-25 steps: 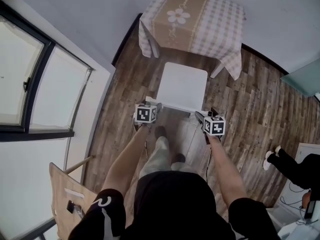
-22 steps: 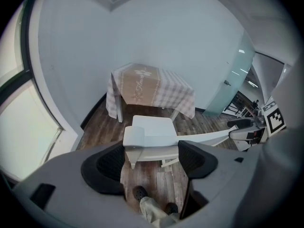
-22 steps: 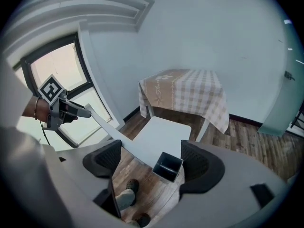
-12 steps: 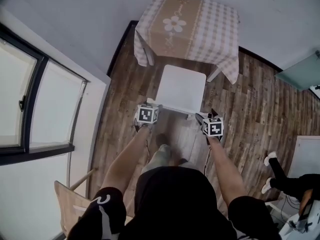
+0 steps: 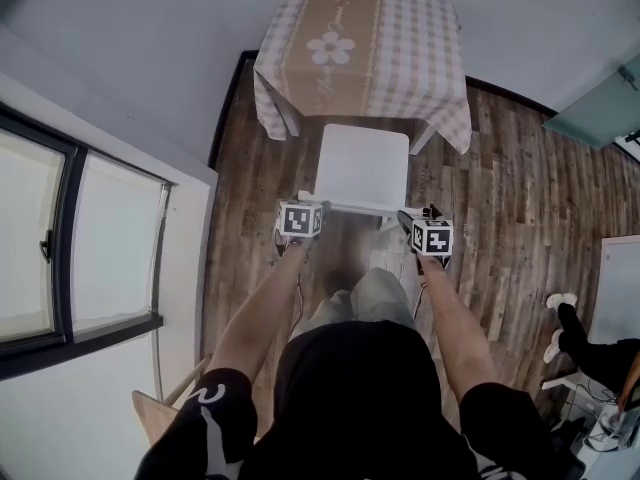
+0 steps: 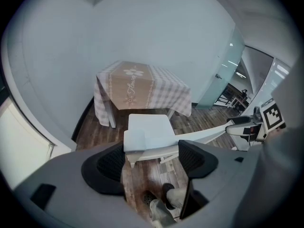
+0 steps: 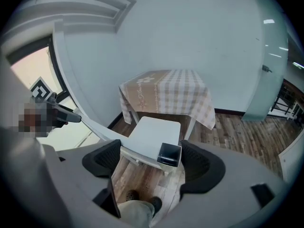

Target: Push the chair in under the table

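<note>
The white chair (image 5: 362,166) stands on the wooden floor (image 5: 500,188) with its seat's front edge at the hem of the cloth-covered worktop (image 5: 360,38), between the near legs, with bare boards on both sides. The left claw (image 5: 303,201) and right claw (image 5: 408,218) each sit with jaws apart around one end of the backrest's top rail. Only the head view shows the window (image 5: 60,238) along the left wall, while the gripper views show the rail ends between the open jaws.
</note>
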Tool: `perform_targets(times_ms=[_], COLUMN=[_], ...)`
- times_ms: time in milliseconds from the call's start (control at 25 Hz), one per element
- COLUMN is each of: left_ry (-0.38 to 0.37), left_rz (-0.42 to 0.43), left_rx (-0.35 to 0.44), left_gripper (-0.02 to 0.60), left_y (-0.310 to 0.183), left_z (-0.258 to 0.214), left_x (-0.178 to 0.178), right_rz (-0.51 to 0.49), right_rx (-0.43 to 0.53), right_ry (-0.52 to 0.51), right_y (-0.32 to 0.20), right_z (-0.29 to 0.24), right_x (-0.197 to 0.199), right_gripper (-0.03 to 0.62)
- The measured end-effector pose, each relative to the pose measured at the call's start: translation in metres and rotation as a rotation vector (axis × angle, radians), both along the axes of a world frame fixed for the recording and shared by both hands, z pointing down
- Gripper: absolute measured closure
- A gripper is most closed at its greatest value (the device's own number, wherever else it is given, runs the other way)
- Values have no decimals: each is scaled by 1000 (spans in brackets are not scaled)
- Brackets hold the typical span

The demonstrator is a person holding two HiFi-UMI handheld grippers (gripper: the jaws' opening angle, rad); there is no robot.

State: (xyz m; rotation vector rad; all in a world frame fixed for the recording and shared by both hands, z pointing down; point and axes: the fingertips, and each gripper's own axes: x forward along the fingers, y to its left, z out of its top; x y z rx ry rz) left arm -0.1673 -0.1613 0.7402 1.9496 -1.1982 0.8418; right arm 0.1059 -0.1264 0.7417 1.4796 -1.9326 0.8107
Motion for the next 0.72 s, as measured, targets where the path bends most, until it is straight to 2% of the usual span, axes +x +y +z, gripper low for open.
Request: perform_targets(times_ms=[440,720], left_ry=[7,19], left_rz=[44,51], left_rx=[11,17], left_gripper=[219,218], left_y=[-35,-65], left_z=[-1,0], left_x=[18,28], right_rz=[74,111], right_rx=[10,13], right_ry=[-55,-30], right_y=[-32,-61], right_z=[1,-1], right_x=[18,29], right_gripper=[178,188])
